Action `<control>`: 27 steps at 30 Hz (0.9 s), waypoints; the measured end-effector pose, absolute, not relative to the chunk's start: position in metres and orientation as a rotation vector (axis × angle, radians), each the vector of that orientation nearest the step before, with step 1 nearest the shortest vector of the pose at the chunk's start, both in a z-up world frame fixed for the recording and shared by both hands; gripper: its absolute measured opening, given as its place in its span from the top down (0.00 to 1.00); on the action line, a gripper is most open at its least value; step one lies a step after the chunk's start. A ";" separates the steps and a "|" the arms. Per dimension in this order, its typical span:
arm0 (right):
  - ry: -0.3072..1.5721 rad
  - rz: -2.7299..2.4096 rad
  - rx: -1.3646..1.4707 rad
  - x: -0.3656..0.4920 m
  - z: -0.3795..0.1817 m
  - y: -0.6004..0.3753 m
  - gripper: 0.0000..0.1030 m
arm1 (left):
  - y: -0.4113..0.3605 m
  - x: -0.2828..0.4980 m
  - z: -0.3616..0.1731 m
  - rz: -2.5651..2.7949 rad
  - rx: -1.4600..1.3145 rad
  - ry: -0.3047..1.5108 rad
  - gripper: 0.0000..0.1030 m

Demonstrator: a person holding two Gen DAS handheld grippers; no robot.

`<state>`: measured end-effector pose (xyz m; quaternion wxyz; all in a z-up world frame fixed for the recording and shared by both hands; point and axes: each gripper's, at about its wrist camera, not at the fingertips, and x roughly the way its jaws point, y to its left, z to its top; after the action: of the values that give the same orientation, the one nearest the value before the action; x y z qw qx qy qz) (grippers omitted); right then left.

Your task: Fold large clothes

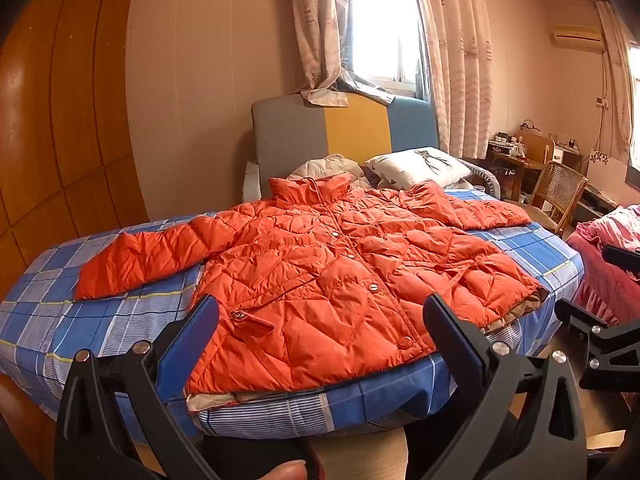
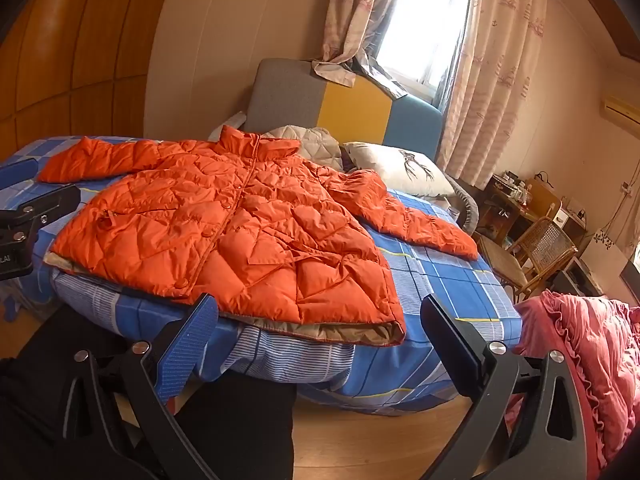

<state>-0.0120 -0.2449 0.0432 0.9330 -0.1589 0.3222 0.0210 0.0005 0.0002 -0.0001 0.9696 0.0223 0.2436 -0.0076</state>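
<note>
An orange quilted puffer jacket (image 1: 320, 272) lies flat and buttoned on the blue checked bed (image 1: 60, 320), collar toward the headboard, both sleeves spread out to the sides. Its hem hangs at the near edge of the bed. My left gripper (image 1: 320, 320) is open, held above the near edge, with the jacket's lower front seen between its fingers but untouched. In the right wrist view the same jacket (image 2: 224, 232) fills the bed (image 2: 440, 280). My right gripper (image 2: 316, 320) is open too, hovering in front of the jacket's near hem corner. Nothing is held by either one.
A white pillow (image 1: 416, 166) and a beige quilted garment (image 1: 332, 166) lie by the grey, yellow and blue headboard (image 1: 340, 132). A wicker chair (image 2: 536, 256) and a cluttered desk (image 2: 516, 200) stand to the right. Pink ruffled bedding (image 2: 584, 356) sits at the near right. Wooden floor below.
</note>
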 end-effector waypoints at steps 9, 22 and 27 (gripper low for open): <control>0.663 0.044 -0.323 -0.012 0.044 -0.245 0.03 | 0.000 -0.001 0.000 -0.010 0.047 0.483 0.02; 0.668 0.042 -0.322 -0.011 0.044 -0.246 0.03 | -0.004 0.000 0.001 -0.010 0.040 0.488 0.02; 0.667 0.040 -0.322 -0.011 0.043 -0.246 0.03 | 0.002 0.001 0.000 -0.014 0.035 0.486 0.02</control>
<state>-0.0112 -0.2462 0.0428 0.9321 -0.1572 0.3259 0.0196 0.0007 0.0018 0.0000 0.9704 0.0172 0.2407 -0.0067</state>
